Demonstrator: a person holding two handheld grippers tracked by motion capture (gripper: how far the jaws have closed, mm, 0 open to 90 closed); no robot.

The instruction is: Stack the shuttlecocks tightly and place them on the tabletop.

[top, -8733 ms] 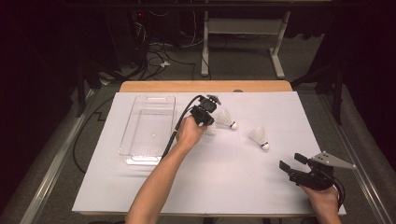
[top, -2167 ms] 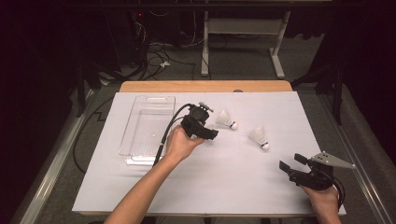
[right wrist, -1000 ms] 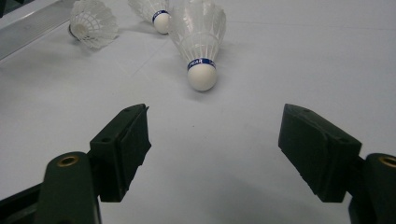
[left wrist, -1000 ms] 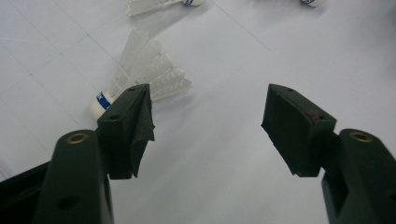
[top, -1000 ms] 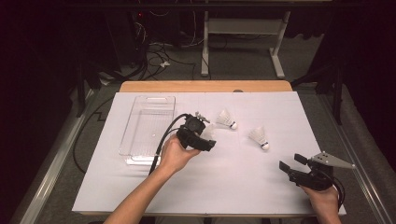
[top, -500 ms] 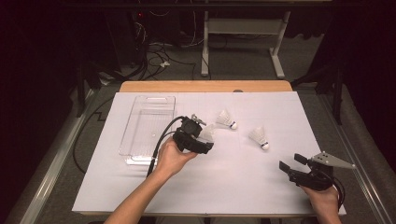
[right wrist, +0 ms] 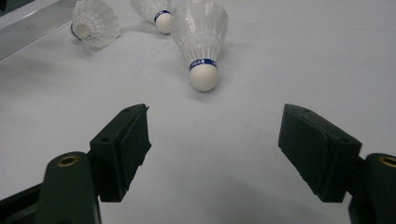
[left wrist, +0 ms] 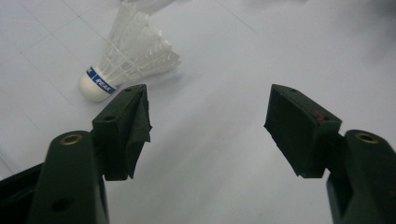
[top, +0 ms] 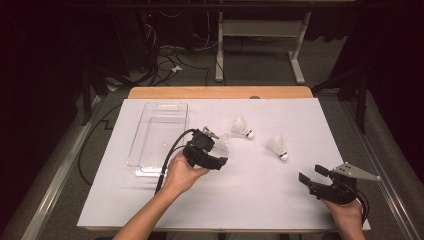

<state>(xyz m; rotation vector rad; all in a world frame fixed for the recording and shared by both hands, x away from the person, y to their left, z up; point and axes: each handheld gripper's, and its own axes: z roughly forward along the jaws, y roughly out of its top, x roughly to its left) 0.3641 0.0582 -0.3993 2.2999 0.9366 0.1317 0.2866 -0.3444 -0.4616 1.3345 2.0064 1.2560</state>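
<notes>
Beside the clear tray (top: 157, 135), left gripper (top: 212, 159) low over the white surface (top: 250, 200), jaws spread wide and empty, nearest shuttlecock (left wrist: 128, 63) lying just off one jaw, apparently lined up for a pick. Near the right edge, right gripper (top: 312, 180) parked with jaws likewise apart, facing another shuttlecock (right wrist: 201, 39), seemingly waiting.

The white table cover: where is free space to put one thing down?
The near middle of the white cover, between left gripper and right gripper, is bare. It is crowded by the three shuttlecocks and the clear tray.
</notes>
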